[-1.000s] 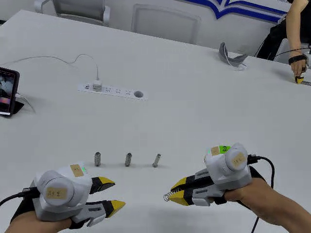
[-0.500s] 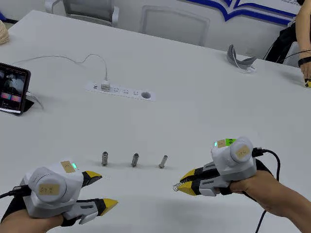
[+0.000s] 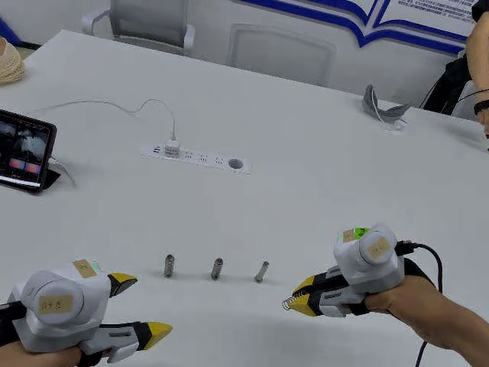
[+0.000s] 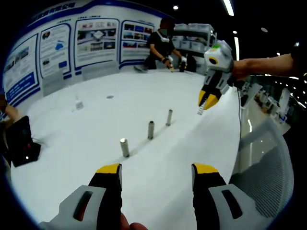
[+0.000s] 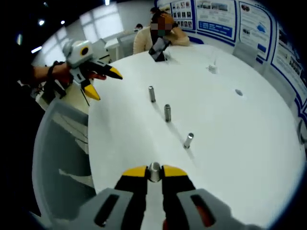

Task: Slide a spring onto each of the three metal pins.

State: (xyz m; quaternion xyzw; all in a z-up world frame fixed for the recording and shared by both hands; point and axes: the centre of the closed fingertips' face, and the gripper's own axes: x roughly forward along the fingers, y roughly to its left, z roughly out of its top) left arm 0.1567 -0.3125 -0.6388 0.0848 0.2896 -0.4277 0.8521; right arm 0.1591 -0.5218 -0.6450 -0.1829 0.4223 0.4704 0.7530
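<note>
Three short metal pins stand in a row on the white table. The left pin (image 3: 169, 265) and middle pin (image 3: 217, 268) each carry a coiled spring. The right pin (image 3: 261, 271) is bare and smooth. My right gripper (image 3: 302, 297) is shut on a small spring (image 3: 289, 303), which sticks out of its yellow tips just right of and nearer than the bare pin. The right gripper view shows that spring (image 5: 154, 166) between the closed tips, with the bare pin (image 5: 188, 140) ahead. My left gripper (image 3: 141, 307) is open, holding nothing, near and left of the pins (image 4: 150, 130).
A white power strip (image 3: 196, 157) with a plugged cable lies beyond the pins. A tablet (image 3: 23, 149) stands at the left edge. A grey curved object (image 3: 386, 111) rests at the far right. Chairs (image 3: 153, 23) line the far side, and a person's arm (image 3: 480, 53) shows at the right.
The head camera has tilted and shifted. My right gripper has carried the spring closer to the bare right pin. My left gripper has drifted left, away from the pins, still open.
</note>
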